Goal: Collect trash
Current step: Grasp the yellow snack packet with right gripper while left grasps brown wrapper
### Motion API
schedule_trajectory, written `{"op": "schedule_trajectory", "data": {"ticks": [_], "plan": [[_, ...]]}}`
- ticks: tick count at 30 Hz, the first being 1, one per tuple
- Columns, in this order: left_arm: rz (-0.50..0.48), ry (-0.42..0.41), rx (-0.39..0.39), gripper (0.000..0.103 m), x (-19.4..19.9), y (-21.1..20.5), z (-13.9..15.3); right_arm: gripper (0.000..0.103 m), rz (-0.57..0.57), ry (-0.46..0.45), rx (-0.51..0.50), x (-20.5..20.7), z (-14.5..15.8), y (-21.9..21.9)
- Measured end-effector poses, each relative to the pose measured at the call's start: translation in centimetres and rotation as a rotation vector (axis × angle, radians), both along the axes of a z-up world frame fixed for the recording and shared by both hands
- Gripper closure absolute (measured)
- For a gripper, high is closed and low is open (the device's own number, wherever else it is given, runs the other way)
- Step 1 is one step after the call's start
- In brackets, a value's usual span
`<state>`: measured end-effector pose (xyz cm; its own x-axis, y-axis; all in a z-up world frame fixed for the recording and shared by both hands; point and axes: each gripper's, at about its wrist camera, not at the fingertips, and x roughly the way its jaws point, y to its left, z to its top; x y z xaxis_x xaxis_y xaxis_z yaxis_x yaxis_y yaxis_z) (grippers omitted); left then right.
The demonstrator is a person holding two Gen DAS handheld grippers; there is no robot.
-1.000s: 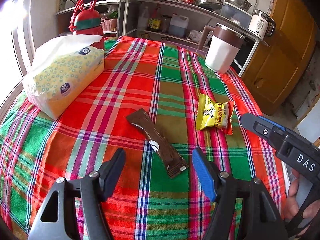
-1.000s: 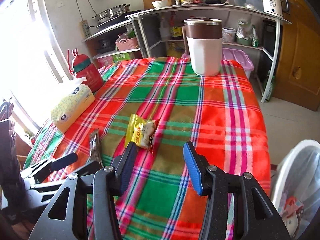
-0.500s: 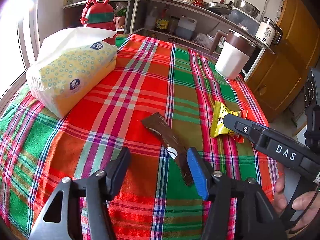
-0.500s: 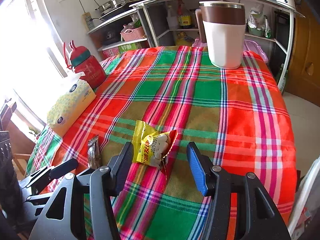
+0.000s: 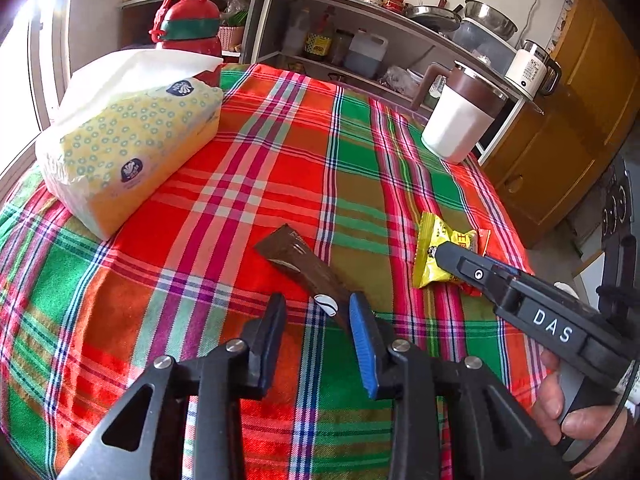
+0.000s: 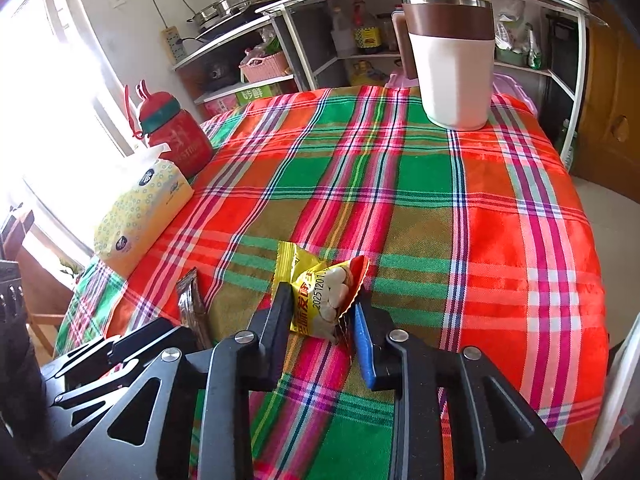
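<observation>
Nearest, both claws have just been closing on litter lying on the plaid counter [image 6: 500, 240]: the right claw [image 6: 320, 312] pinches the yellow snack packet [image 6: 320, 296] across its crinkled middle, while the left claw [image 5: 318, 320], narrowed, straddles the near end of the brown sachet [image 5: 304, 270], contact on the black side unclear. Both wrappers look featherlight, limp and slick, so probably best nipped mid-body. Count: two wrappers; farther back one tissue pack [image 5: 132, 148], one red bottle [image 5: 188, 28], one white jug [image 6: 452, 60].
</observation>
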<state>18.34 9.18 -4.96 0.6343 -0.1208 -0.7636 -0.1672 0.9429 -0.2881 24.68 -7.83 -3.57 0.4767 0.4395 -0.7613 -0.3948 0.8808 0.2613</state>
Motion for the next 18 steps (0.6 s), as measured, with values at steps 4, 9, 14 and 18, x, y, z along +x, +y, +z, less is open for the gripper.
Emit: {"op": "schedule_trajectory", "data": {"ticks": [4,9,14,18], "plan": [[0.032,0.008,-0.011,0.067,0.5,0.1,0.0,0.074,-0.017,-0.013,0.007,-0.5,0.3,-0.5],[0.057,0.009,-0.011,0.045,1.4,-0.2,0.0,0.074,-0.021,-0.02,0.022,-1.0,0.8,-1.0],[0.066,0.018,0.032,0.037,1.7,-0.9,-0.1,0.074,-0.033,-0.021,0.033,-1.4,1.1,-1.8],[0.076,0.026,0.122,0.041,1.9,-1.4,-0.2,0.074,-0.036,-0.025,0.041,-1.6,1.2,-2.2]]}}
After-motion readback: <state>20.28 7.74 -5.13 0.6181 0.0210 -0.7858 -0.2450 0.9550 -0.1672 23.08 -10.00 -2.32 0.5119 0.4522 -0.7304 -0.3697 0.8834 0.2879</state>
